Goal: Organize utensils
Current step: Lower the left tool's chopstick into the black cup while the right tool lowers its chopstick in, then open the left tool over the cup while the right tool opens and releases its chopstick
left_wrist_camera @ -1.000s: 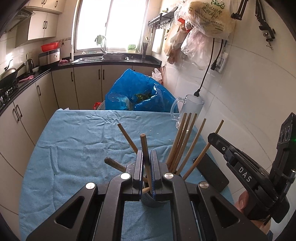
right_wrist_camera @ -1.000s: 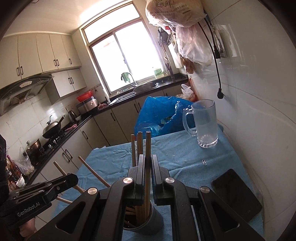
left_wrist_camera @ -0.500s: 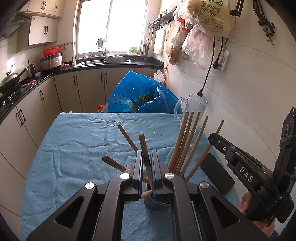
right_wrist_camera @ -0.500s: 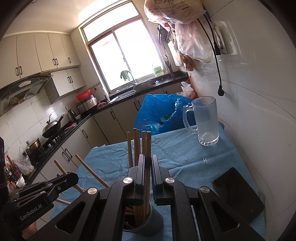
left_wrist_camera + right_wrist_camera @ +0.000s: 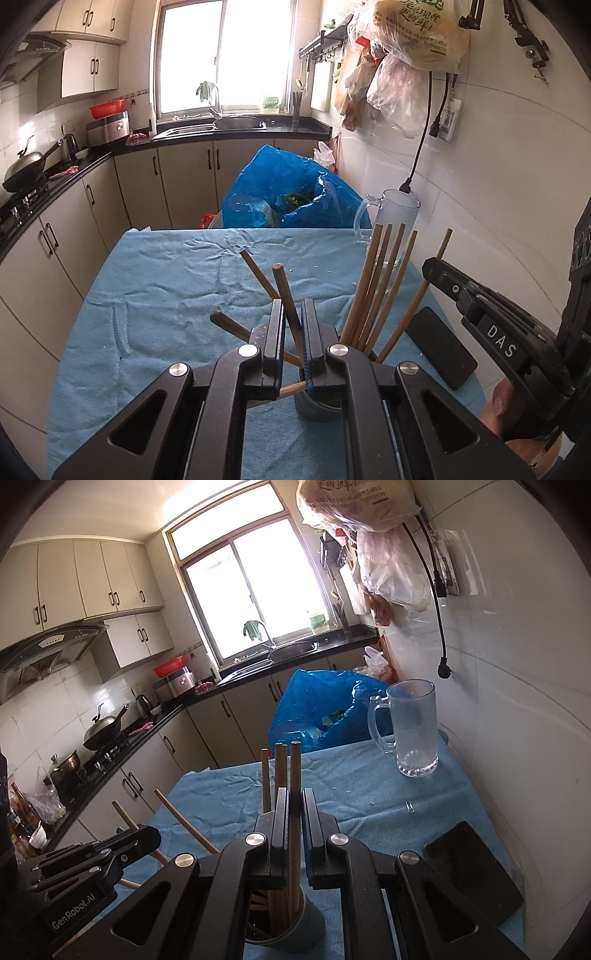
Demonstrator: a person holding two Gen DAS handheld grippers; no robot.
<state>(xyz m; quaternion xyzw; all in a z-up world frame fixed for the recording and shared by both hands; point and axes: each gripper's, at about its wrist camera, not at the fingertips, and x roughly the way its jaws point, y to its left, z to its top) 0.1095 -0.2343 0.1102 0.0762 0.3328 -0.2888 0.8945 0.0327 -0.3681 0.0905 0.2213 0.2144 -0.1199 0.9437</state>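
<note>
Left gripper (image 5: pixel 293 334) is closed on one wooden chopstick (image 5: pixel 282 286); right gripper (image 5: pixel 294 821) is clamped on another chopstick (image 5: pixel 294 775). Both sticks are lodged in the grey holder (image 5: pixel 308 928) on the blue cloth (image 5: pixel 369 786).

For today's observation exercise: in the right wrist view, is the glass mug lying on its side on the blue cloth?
No. The glass mug stands upright on the blue cloth, mouth up and handle toward the window.
</note>
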